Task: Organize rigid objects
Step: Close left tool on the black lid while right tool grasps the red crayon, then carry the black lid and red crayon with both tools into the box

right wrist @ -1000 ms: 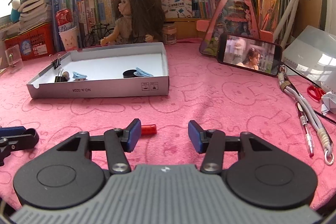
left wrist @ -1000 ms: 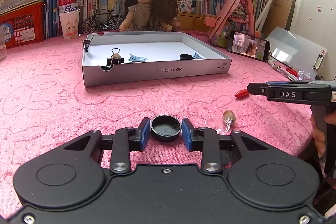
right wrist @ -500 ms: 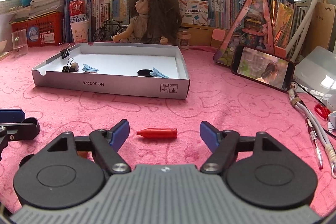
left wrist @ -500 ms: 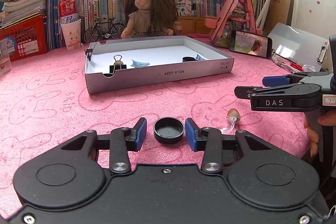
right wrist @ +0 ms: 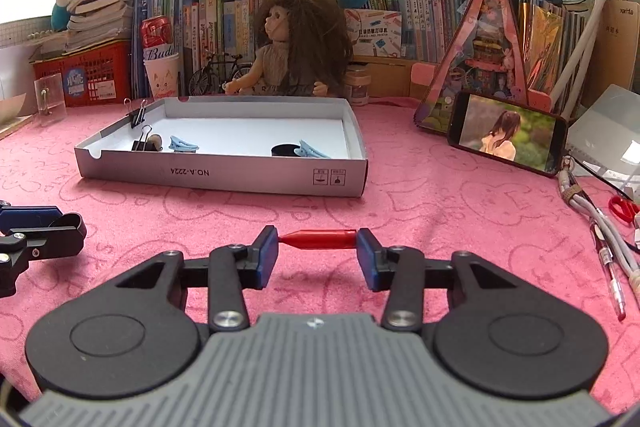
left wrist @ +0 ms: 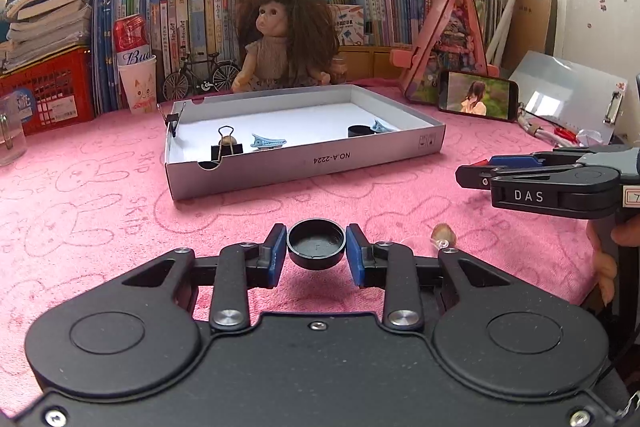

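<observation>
Right wrist: red cap [right wrist: 317, 239] pinched endwise in closing right claw [right wrist: 317, 259].

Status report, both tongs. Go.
Left tongs shut on black cap. Right tongs just closed on red pen cap. Path to tray clear.

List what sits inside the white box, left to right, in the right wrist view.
Small binder clip on the box's left wall → black binder clip → blue hair clip → black cap → second blue hair clip.
</observation>
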Motion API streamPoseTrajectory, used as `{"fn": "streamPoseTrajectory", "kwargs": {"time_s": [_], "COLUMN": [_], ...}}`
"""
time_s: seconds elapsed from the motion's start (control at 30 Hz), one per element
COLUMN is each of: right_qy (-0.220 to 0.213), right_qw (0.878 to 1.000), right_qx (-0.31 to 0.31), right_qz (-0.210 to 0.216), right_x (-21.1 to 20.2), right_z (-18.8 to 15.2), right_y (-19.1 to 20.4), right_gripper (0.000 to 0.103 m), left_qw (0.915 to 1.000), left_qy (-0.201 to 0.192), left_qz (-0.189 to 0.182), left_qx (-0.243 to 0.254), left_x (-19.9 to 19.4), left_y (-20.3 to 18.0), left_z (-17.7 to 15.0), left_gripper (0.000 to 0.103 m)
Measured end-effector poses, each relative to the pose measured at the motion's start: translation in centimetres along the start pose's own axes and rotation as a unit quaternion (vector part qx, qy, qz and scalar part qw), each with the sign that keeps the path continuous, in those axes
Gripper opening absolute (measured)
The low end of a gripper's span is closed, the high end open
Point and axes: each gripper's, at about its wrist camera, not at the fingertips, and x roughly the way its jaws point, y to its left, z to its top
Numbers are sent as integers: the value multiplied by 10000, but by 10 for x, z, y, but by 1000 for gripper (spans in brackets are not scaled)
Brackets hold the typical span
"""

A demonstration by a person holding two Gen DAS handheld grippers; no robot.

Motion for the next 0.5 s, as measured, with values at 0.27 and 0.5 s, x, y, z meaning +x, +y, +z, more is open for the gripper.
{"fn": "streamPoseTrajectory", "kwargs": {"time_s": [0.27, 0.5], "right_qy": [-48, -57], "right_qw": [10000, 10000], "right_qx": [21, 41], "right_qz": [7, -24], "right_x": [0, 1], "right_z": [5, 8], "right_y": [-1, -1], "right_gripper": [48, 48], "left_qw": [9999, 9997], "left_qy": [-39, -68], "left_qz": [4, 43], "left_qx": [-164, -250], "left_x": [2, 5], "left_y": [6, 11], "left_z": [11, 17], "left_gripper": [30, 30]}}
